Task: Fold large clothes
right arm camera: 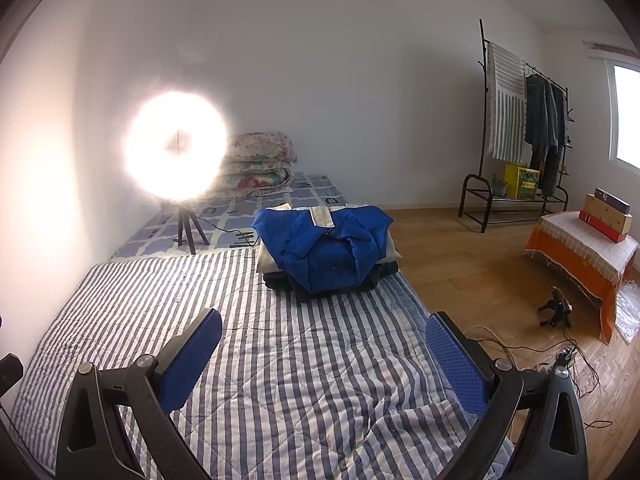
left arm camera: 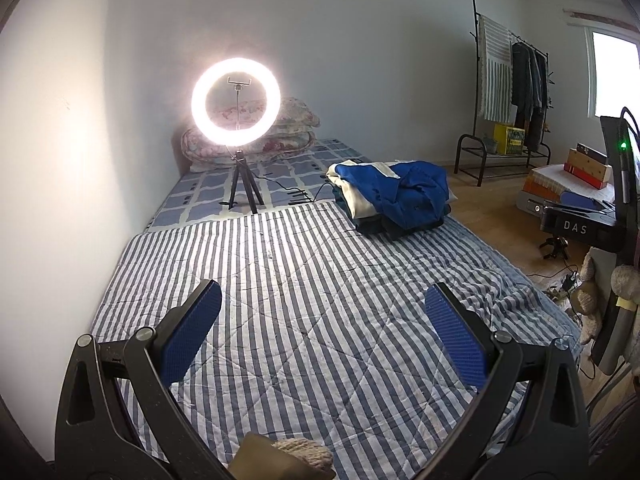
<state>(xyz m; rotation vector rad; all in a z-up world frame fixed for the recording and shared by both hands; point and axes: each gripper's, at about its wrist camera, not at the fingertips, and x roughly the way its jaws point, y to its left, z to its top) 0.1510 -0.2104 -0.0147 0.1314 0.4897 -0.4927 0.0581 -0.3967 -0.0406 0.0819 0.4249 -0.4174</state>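
A pile of clothes, a blue garment [left arm camera: 408, 194] with a cream panel on top of cream and dark ones, lies on the far right of the blue-and-white striped quilt [left arm camera: 304, 280]. It also shows in the right wrist view [right arm camera: 332, 252], on the quilt [right arm camera: 248, 344]. My left gripper [left arm camera: 322, 300] is open and empty, hovering over the quilt well short of the pile. My right gripper [right arm camera: 324, 332] is open and empty, over the quilt just in front of the pile.
A lit ring light on a tripod [left arm camera: 236, 104] stands on the bed behind the quilt, cables beside it, folded floral bedding [left arm camera: 296, 128] behind. A wall runs along the left. A clothes rack [right arm camera: 520, 128], an orange-draped table [right arm camera: 584, 248], floor cables and a monitor [left arm camera: 620, 184] are right.
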